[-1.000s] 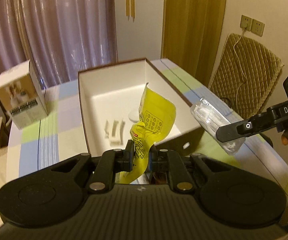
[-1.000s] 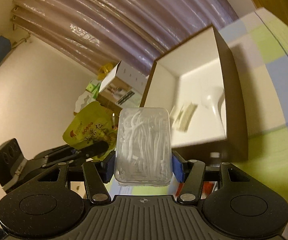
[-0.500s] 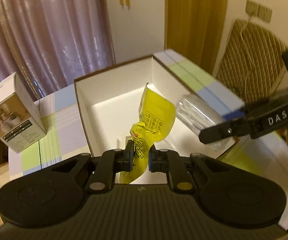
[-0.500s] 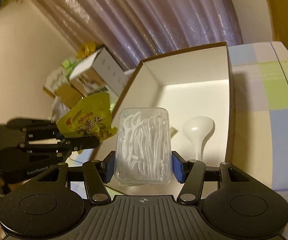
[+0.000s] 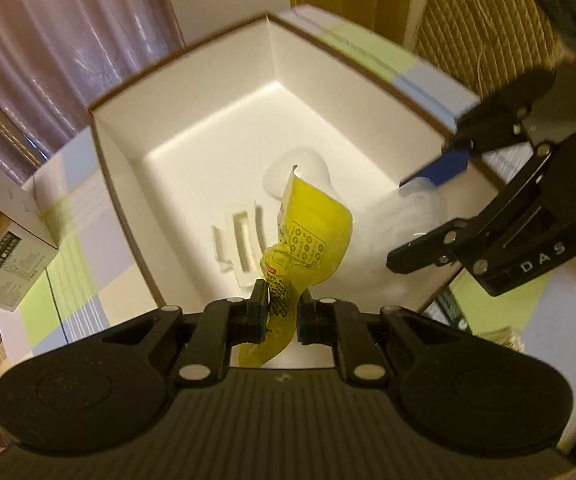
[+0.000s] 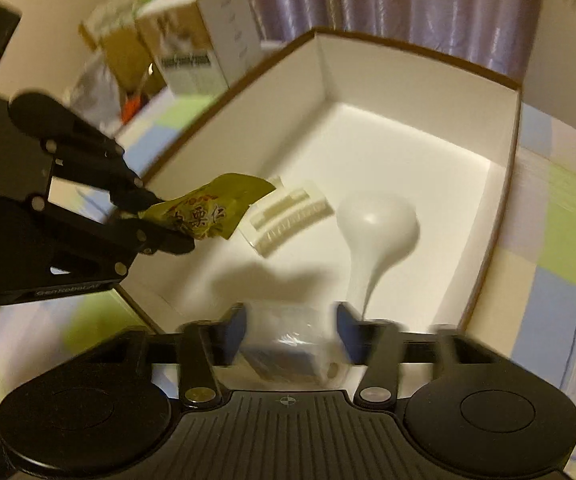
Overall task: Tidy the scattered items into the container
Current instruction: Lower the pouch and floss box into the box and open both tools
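Both items are at the drop stage. The left gripper [image 5: 281, 312] pinches a yellow snack pouch [image 5: 308, 236], which hangs over the open white box [image 5: 216, 120] just ahead of it. The right gripper [image 6: 291, 330] has its fingers spread wider than the clear floss-pick case [image 6: 288, 340] between them; blur hides any contact. Ahead of it, a white spoon [image 6: 376, 228] and comb [image 6: 288, 216] lie inside. Next, I judge, the left must open above the floor.

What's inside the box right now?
On the box floor lie a white spoon and a white comb-like piece. The floor under the yellow packet and the blurred clear case is hidden.
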A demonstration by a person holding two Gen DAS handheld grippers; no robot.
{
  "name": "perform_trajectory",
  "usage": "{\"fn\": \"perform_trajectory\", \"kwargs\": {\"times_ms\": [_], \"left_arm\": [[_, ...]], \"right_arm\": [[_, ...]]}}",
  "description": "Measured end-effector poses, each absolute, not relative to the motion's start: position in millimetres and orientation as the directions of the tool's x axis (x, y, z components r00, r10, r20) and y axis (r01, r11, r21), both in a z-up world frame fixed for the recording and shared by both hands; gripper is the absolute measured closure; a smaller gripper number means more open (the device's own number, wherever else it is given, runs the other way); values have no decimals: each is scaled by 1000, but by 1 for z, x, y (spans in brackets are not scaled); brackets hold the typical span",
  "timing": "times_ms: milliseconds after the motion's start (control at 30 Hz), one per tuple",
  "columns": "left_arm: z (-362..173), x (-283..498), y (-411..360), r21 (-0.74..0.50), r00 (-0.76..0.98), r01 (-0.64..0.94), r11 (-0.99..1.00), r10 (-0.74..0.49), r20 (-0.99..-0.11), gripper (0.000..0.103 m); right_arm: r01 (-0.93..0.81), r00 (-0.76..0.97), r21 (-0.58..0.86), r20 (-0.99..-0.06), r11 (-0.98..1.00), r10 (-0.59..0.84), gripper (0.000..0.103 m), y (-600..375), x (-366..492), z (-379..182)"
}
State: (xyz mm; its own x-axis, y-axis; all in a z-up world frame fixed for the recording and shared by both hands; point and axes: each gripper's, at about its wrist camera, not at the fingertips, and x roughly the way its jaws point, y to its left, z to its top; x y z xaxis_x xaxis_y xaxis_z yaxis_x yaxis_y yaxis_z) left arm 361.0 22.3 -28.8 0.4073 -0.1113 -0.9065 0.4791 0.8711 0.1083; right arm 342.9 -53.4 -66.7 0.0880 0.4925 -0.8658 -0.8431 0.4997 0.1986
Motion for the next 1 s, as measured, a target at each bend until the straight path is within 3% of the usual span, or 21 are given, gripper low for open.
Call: {"fn": "perform_trajectory", "kwargs": {"times_ms": [267,367,400,1000], "left_arm": [[-52,369,17,94,340,496,864,-93,-936,93],[-55,369,18,88,327,499,862,-93,-941,93],[-56,369,18,88,322,501,861,-91,-942,93],[-62,369,12,78,298,523,848,-96,-950,93]], "right_arm": [[-813,63,247,-863,527,501,67,-57,357,-71],[-822,51,245,-868,515,494,40,-51,358,-73],[-828,50,246,-862,503,504,38,-52,356,-70],[-840,61,234,-856,490,513,38,-59,347,-56]]}}
